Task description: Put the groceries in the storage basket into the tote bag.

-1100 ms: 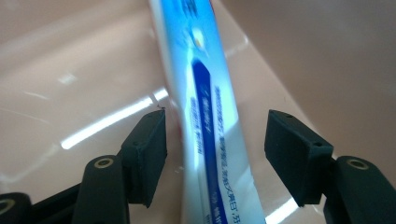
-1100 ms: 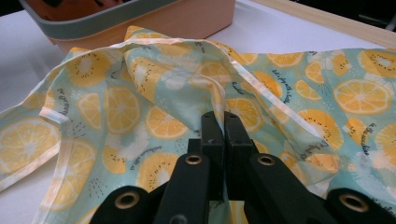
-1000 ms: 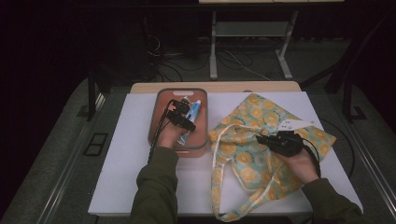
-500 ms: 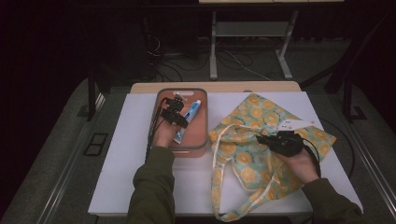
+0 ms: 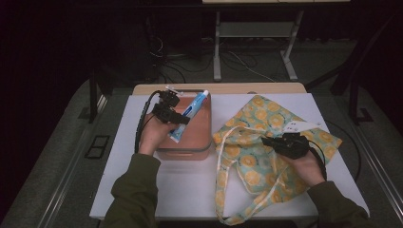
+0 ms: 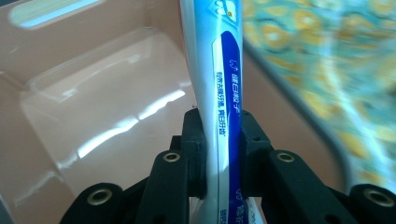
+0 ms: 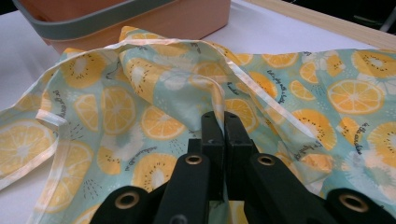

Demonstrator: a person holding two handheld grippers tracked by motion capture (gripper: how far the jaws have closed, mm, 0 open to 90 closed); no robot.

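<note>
Salmon-pink plastic forms the bin that sits on the white tabletop, and below the left claw its inner floor is bare and glossy. Lifted above this bin, and held by that claw, is a blue-and-white toothpaste tube. In the high view the tube slants up and away from the claw, its cap end toward the far rim of the bin and its flat end near the person's left hand.

From the left gripper view, the left claw has just been closing and now pinches the toothpaste tube between its two black pads, one on each flat side. The tube runs straight ahead of the claw, printed lettering along its blue stripe. The pink bin lies beyond and left of the claw, and the patterned cloth bag shows blurred on its right.

Just right of the bin lies a drawstring cloth bag, pale green with orange and lemon slices, spread flat with its pale cords trailing toward the near edge of the tabletop. A small white label lies on the bag just beyond the right claw.

From the right gripper view, the right claw is clenched, its pads pressed together on a fold of the bag. Cloth spreads on both sides of the claw, and the bin stands farther ahead and to its left.
</note>
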